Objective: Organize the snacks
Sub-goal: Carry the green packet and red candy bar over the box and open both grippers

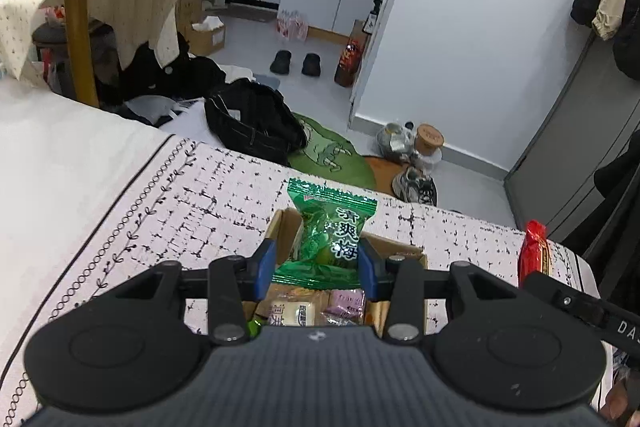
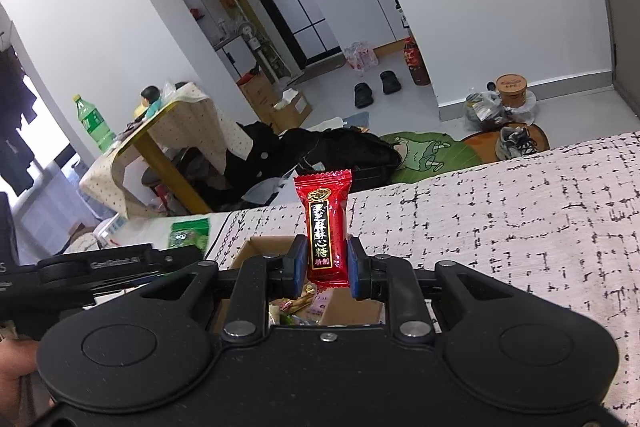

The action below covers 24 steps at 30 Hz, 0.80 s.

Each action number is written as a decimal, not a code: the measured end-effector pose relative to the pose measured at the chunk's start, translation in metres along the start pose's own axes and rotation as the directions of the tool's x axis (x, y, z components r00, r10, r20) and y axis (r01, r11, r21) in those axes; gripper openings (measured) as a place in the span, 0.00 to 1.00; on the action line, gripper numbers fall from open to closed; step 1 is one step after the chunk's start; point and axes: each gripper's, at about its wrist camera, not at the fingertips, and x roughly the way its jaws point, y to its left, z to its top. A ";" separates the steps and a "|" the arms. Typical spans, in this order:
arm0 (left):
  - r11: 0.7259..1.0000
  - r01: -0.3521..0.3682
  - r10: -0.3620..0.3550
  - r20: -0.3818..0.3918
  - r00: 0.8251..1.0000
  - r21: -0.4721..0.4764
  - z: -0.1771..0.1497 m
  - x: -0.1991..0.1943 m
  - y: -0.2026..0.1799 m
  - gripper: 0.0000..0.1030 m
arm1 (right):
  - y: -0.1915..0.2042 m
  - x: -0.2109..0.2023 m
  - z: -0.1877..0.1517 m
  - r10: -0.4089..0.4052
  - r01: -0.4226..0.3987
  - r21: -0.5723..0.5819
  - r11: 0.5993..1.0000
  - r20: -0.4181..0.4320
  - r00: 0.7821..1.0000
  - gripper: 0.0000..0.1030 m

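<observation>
Both tongs loaded above the snack box, a candy in each.

My left tongs (image 1: 318, 263) are closed on the green plum candy (image 1: 330, 235), pinched at its lower half with the top seam standing free, and my right tongs (image 2: 325, 263) are clamped on the red candy (image 2: 326, 227), held upright. Both hang over the open cardboard box (image 1: 286, 231) on the patterned bedspread (image 1: 180, 195), where loose wrapped sweets (image 1: 320, 309) already lie. I judge the step in hand is sorting these two. To do it well I would keep the pads square on the wrapper bodies, not the crinkly seams, lower each candy close to its landing spot before loosening, and move one hand at a time, since the two tools sit just beside each other and could knock together.
</observation>
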 end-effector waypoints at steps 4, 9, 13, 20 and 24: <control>1.000 -0.008 0.008 -0.023 1.000 0.008 0.000 0.016 -0.001 0.41 | 0.005 0.009 -0.003 0.008 -0.008 -0.008 1.000 -0.023 1.000 0.20; 1.000 -0.029 0.029 -0.035 0.999 0.000 0.004 0.035 0.002 0.44 | 0.013 0.024 -0.008 0.025 -0.026 -0.013 1.000 -0.054 0.998 0.20; 0.999 -0.050 0.051 -0.035 0.998 0.018 0.007 0.032 0.005 0.49 | 0.020 0.040 -0.012 0.046 -0.047 -0.016 0.999 -0.087 0.995 0.20; 0.997 -0.070 0.070 -0.013 0.997 -0.024 0.009 0.005 0.024 0.58 | 0.035 0.066 -0.019 0.112 -0.117 -0.028 0.993 -0.149 0.983 0.27; 0.996 -0.080 0.080 -0.003 0.997 -0.033 0.008 -0.007 0.032 0.63 | 0.042 0.068 -0.022 0.106 -0.114 -0.039 0.993 -0.170 0.980 0.48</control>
